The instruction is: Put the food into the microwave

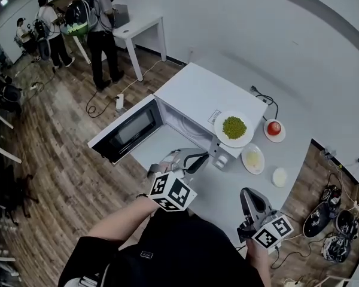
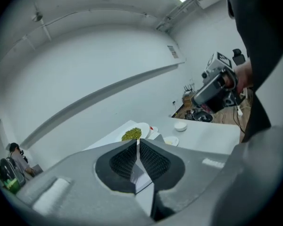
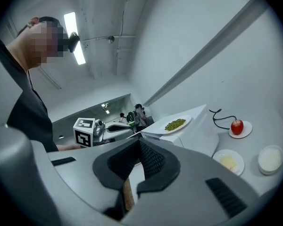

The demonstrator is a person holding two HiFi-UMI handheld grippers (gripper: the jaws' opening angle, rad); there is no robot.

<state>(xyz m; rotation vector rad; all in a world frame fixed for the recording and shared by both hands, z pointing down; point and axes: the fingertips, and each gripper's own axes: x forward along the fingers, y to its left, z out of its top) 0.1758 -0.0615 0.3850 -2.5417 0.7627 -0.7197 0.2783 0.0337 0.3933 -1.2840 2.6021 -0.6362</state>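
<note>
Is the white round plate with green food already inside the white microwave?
No, the white round plate with green food rests on top of the white microwave, whose door stands open.

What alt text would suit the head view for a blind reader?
A white microwave, door open, sits on a white table with a plate of green food on top. The left hand-held gripper and the right hand-held gripper hover before it.

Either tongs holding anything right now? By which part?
Nothing held: left tongs and right tongs are both shut and empty. The plate of green food sits on top of the microwave.
</note>
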